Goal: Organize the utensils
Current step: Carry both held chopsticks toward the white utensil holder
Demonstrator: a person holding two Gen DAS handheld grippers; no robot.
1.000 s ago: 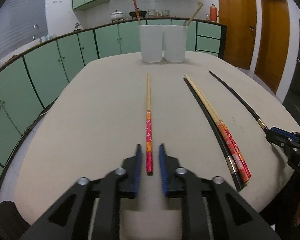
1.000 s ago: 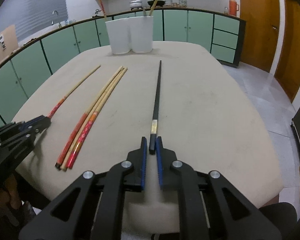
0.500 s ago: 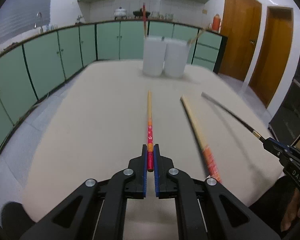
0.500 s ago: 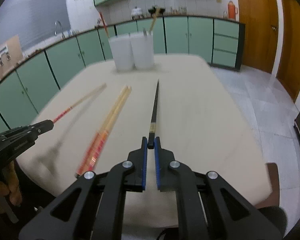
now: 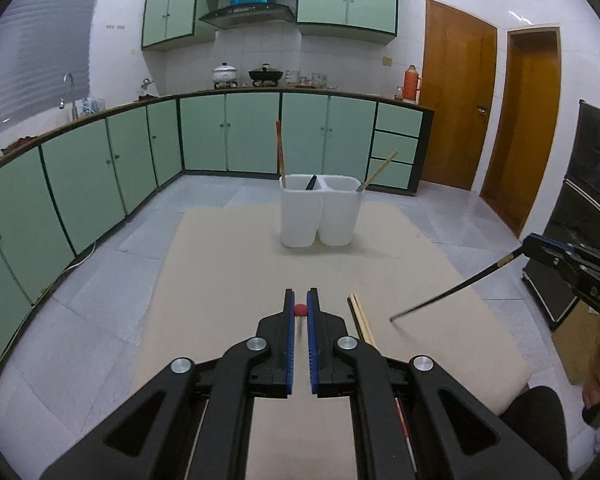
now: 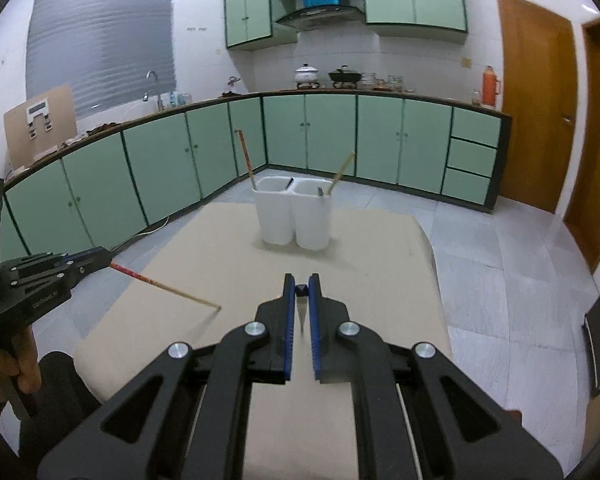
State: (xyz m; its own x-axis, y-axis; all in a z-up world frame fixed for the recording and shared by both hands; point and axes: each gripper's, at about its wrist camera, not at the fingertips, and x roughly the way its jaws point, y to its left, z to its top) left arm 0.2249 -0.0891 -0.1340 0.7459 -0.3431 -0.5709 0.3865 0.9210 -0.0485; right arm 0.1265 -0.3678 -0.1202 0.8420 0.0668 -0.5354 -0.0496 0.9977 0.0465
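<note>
The left gripper (image 5: 300,309) is clamped on the red end of a red-and-wood chopstick (image 6: 168,286); in the right wrist view that stick juts from the jaws at nine o'clock and slopes down toward the beige table (image 5: 228,272), its pale tip hanging just above the surface. The right gripper (image 6: 301,290) is pinched tight on the butt of a black chopstick (image 5: 452,290), which in the left wrist view slants from three o'clock down toward the table, its tip also clear of the top. Two joined white holders (image 5: 320,210) stand upright at twelve o'clock on the table's far side, well apart from both grippers, each with a chopstick or two already leaning inside. More chopsticks (image 5: 360,320) lie flat on the table just right of the left gripper's fingers.
</note>
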